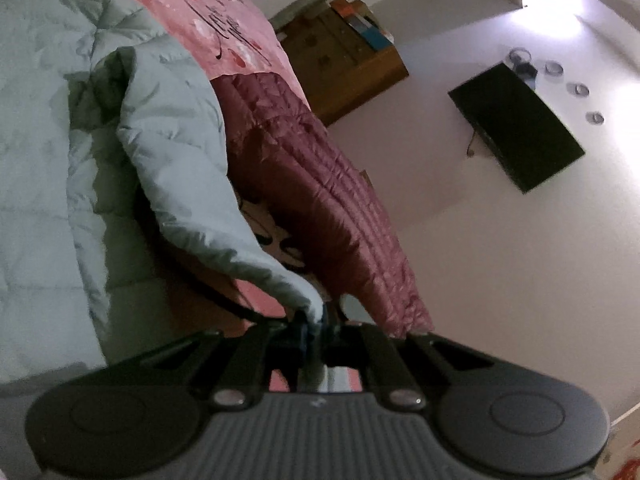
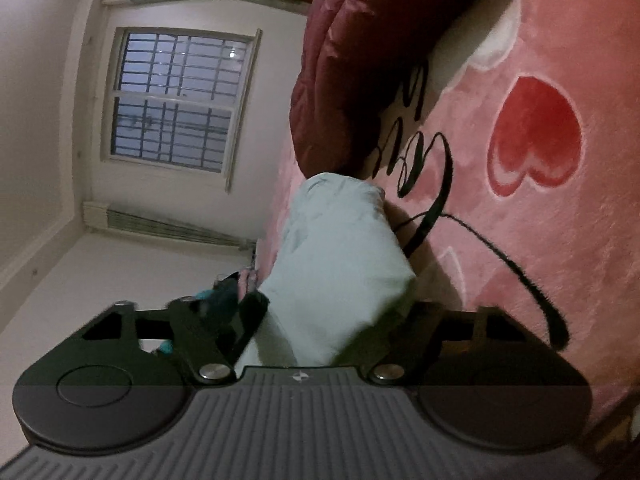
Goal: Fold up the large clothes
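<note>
Your left gripper (image 1: 316, 320) pinches an edge of the pale green quilted jacket (image 1: 80, 128), which lies on the pink blanket (image 1: 224, 12) beside a maroon puffer jacket (image 1: 320, 168). Your right gripper (image 2: 332, 320) clamps a thick fold of that jacket.

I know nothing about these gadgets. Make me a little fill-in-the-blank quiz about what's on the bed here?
1. The left gripper pinches the tip of the light ____ jacket.
2. Beside it lies a quilted ____ jacket.
3. Both rest on a ____ blanket.
4. That blanket shows a big red ____.

Missing words: blue; maroon; pink; heart
</note>
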### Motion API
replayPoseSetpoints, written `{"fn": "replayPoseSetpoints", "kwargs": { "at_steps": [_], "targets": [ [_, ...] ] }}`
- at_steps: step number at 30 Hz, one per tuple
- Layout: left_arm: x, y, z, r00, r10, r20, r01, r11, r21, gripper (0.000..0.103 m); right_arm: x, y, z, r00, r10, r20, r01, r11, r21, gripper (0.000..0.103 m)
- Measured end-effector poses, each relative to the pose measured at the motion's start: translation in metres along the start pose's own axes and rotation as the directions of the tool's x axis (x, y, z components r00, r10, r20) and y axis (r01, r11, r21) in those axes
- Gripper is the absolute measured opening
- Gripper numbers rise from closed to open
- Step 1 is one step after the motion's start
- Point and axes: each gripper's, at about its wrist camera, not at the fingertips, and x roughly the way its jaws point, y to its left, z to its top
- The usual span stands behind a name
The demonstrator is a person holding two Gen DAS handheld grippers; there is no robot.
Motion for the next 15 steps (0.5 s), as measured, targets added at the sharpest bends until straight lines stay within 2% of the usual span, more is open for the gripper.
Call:
{"fn": "replayPoseSetpoints", "kwargs": {
  "at_steps": [1, 2, 3, 5, 7, 10, 13, 15],
  "targets": [
    [0.0, 0.001, -0.002, 1.0, 0.013, -0.006, -0.013, 1.0, 0.012, 0.002, 0.0, -0.001, 0.0, 1.0, 0.013, -0.004, -0.013, 1.0, 0.014, 0.061],
    [-0.001, 0.003, -0.003, 1.0, 0.022, -0.016, -0.022, 0.999, 0.024, 0.002, 0.003, -0.004, 0.002, 1.0, 0.021, -0.003, -0.021, 0.999, 0.026, 0.044],
    [-0.003, 0.006, -0.005, 0.999, 0.023, -0.023, -0.022, 0.999, 0.035, 0.003, 0.003, -0.002, 0.002, 1.0, 0.01, -0.001, -0.01, 1.0, 0.024, 0.033],
    [-0.007, 0.008, -0.006, 0.998, 0.047, -0.034, -0.044, 0.996, 0.082, 0.005, 0.002, -0.004, 0.001, 1.0, -0.022, 0.001, 0.021, 1.0, 0.02, 0.02],
    [-0.015, 0.008, -0.008, 0.996, 0.074, -0.044, -0.066, 0.986, 0.154, 0.007, 0.002, -0.001, 0.002, 0.998, -0.062, 0.018, 0.062, 0.998, 0.001, 0.016],
    [-0.032, 0.013, -0.008, 0.992, 0.118, -0.036, -0.104, 0.96, 0.261, 0.023, 0.001, 0.006, 0.005, 0.987, -0.153, 0.057, 0.156, 0.985, -0.073, 0.012],
    [-0.051, 0.027, -0.002, 0.989, 0.149, -0.013, -0.136, 0.931, 0.339, 0.03, -0.002, 0.027, 0.012, 0.958, -0.26, 0.122, 0.28, 0.941, -0.188, 0.011],
    [-0.061, 0.038, 0.004, 0.985, 0.172, 0.007, -0.162, 0.913, 0.374, 0.032, -0.004, 0.043, 0.02, 0.936, -0.301, 0.182, 0.339, 0.91, -0.239, 0.01]
  ]
}}
